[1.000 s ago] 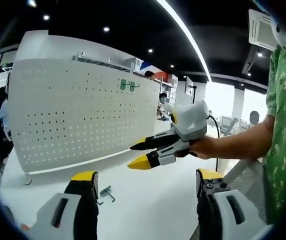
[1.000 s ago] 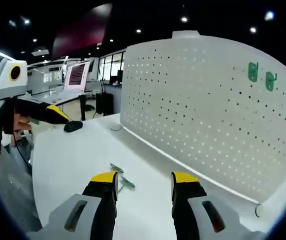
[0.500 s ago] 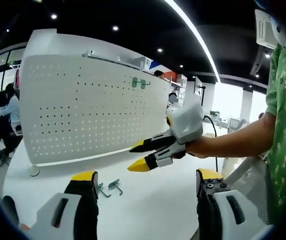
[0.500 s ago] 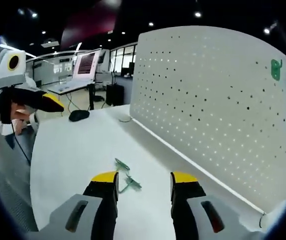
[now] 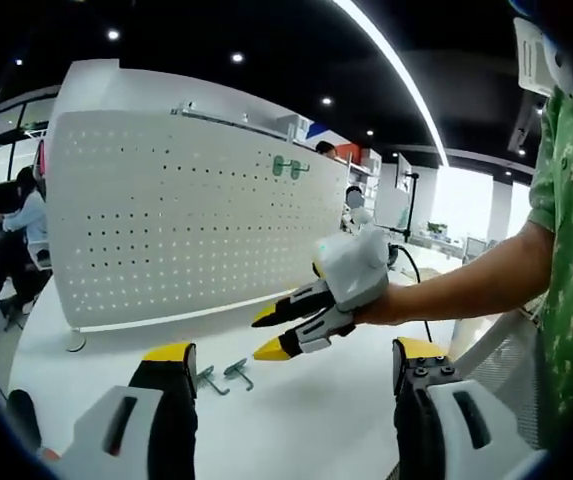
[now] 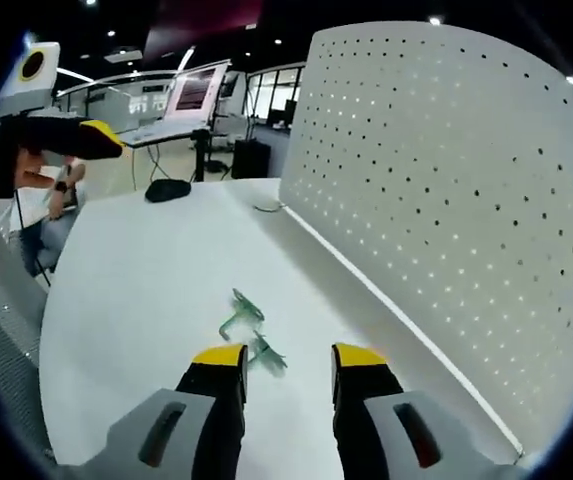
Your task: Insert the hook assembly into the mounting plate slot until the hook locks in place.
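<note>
Two small green hooks (image 5: pixel 221 377) lie on the white table (image 5: pixel 296 430), just past my left gripper (image 5: pixel 294 350), which is open and empty. My right gripper (image 5: pixel 268 332), held by a person's hand, hovers open above and to the right of them. In the right gripper view the same hooks (image 6: pixel 249 325) lie right in front of the open, empty right gripper (image 6: pixel 289 357). The white perforated mounting plate (image 5: pixel 186 220) stands upright on the table, with two green hooks (image 5: pixel 288 167) hanging near its top. It runs along the right of the right gripper view (image 6: pixel 446 180). The left gripper (image 6: pixel 51 160) is at the upper left there.
A black mouse (image 6: pixel 168 188) lies at the table's far end, with a monitor (image 6: pixel 196 95) behind it. The person's arm in a green patterned sleeve (image 5: pixel 566 250) crosses the right side. Another person (image 5: pixel 26 215) sits beyond the plate's left end. The plate's foot (image 5: pixel 74 342) rests on the table.
The right gripper has come down and to the left, closer to the two hooks on the table. Both cameras have shifted. The hooks have not moved.
</note>
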The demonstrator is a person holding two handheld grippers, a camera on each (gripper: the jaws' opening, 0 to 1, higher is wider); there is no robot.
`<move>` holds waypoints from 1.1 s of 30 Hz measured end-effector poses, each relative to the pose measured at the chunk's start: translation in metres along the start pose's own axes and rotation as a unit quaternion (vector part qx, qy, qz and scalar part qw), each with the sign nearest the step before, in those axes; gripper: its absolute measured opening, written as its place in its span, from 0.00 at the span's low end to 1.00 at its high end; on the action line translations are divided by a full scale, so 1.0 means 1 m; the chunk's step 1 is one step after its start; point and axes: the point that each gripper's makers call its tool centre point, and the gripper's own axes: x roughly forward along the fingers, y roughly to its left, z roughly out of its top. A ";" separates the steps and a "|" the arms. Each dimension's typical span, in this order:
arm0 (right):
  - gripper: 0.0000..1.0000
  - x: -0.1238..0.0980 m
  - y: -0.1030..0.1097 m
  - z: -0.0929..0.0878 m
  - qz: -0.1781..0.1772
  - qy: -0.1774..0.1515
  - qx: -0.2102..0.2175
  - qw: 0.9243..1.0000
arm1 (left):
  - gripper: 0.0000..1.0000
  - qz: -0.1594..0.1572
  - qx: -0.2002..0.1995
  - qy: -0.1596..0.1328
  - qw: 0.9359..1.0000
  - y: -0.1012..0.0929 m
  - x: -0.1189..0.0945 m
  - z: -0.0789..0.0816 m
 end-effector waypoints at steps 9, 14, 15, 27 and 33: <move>0.21 0.016 0.009 -0.006 0.025 0.019 -0.017 0.999 | 0.82 0.005 -0.001 0.001 1.000 0.004 0.000 0.000; 0.16 0.021 0.011 -0.011 0.031 0.029 -0.028 0.999 | 0.81 0.005 -0.003 0.002 1.000 0.004 0.000 -0.001; 0.15 0.022 0.011 -0.012 0.033 0.030 -0.029 0.999 | 0.81 0.005 -0.004 0.002 1.000 0.004 0.000 -0.001; 0.09 0.030 0.012 -0.021 0.043 0.049 -0.044 0.997 | 0.81 0.006 -0.003 0.006 1.000 0.007 -0.001 -0.003; 0.08 0.032 0.012 -0.023 0.044 0.054 -0.053 0.996 | 0.81 0.009 -0.003 0.011 1.000 0.009 -0.001 -0.005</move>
